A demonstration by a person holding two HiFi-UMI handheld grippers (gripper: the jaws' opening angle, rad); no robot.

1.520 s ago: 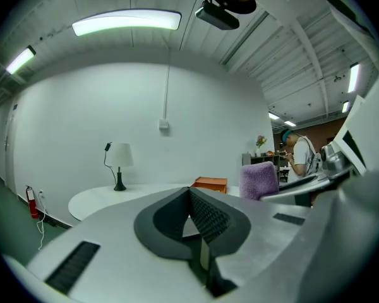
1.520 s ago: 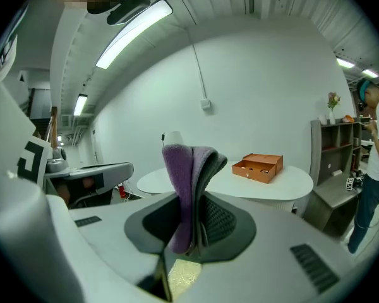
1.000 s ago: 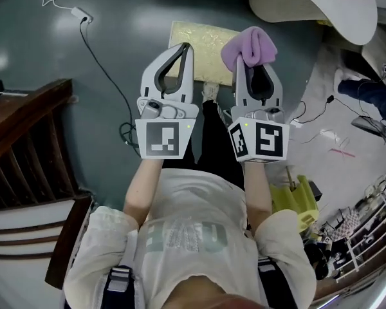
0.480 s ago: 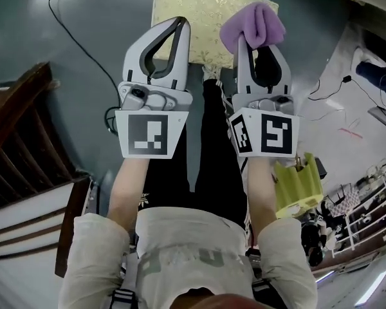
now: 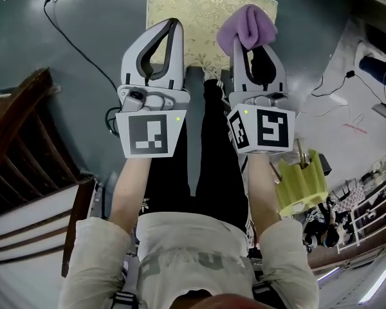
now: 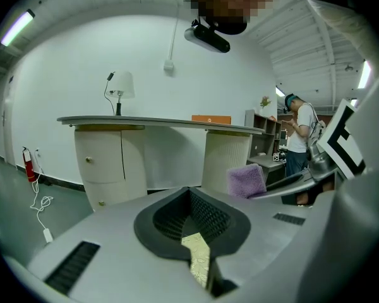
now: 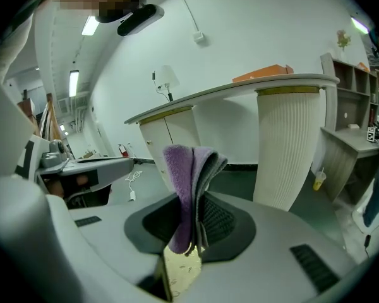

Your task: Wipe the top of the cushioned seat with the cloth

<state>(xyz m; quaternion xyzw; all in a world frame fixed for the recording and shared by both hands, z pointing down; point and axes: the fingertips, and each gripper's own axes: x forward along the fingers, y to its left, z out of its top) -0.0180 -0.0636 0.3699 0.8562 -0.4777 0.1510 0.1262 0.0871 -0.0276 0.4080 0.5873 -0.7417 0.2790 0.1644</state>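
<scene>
Floor (image 5: 26,50): grey-blue, with the seat up at the far end.
Left gripper (image 5: 174,23): jaws pinched together on nothing, over the seat's near edge.
Cushioned seat (image 5: 199,8): gold-patterned, closer under both grippers than a second ago.
Right gripper (image 5: 244,44): clamped on the purple cloth (image 5: 248,26), over the seat's right side.
Upshot: lined up, so I'd guess wiping starts next.

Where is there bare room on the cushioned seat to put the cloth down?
Cushioned seat is bare between the left tongs and the cloth in the right tongs, and along its far edge. Grey floor left of it is open up to the cable. Right side is crowded with wires.
</scene>
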